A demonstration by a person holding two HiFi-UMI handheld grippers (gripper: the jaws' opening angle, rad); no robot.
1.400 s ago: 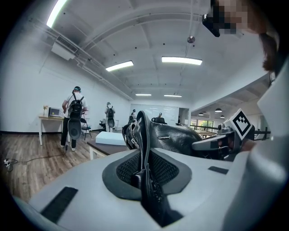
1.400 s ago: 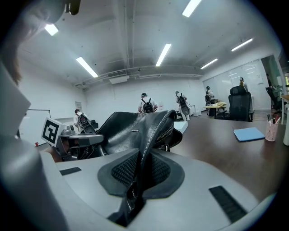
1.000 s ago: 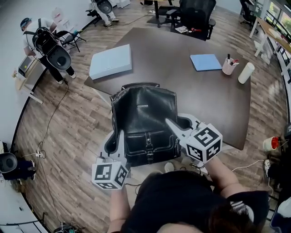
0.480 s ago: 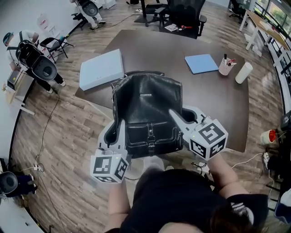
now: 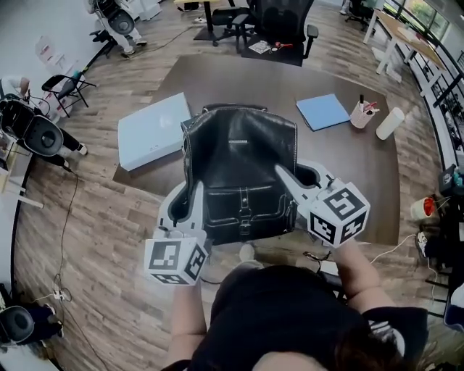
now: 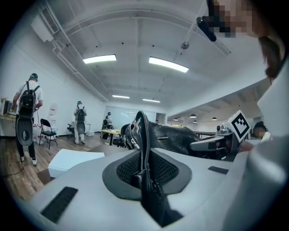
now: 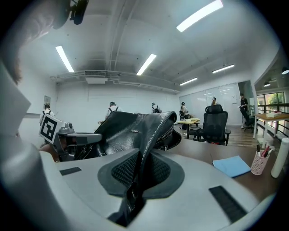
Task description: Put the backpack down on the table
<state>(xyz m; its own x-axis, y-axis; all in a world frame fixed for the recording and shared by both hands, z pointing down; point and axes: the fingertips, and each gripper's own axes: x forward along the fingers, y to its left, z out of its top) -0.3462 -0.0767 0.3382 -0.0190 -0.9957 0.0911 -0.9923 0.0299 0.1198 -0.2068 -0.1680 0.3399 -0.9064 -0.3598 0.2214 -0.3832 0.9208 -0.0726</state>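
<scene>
A black leather backpack [image 5: 243, 170] hangs between my two grippers, held up over the near edge of the dark brown table [image 5: 290, 80]. My left gripper [image 5: 197, 190] is shut on the bag's left side edge [image 6: 143, 149], the leather pinched between its pads. On the other side, my right gripper [image 5: 281, 174] is shut on the right side edge [image 7: 149, 153]. The bag's front flap and buckle [image 5: 245, 214] face me. Its far part reaches over the tabletop. Whether its underside touches the table is hidden.
On the table lie a white flat box [image 5: 148, 134] at the left, a blue folder [image 5: 324, 110], a pink pen cup [image 5: 361, 114] and a white cylinder [image 5: 389, 123] at the right. Black office chairs [image 5: 279, 22] stand beyond. People with backpacks stand far left [image 6: 27, 113].
Both grippers have carried the backpack forward, from over the floor in front of the table to over its near edge. Both grips have held throughout.
</scene>
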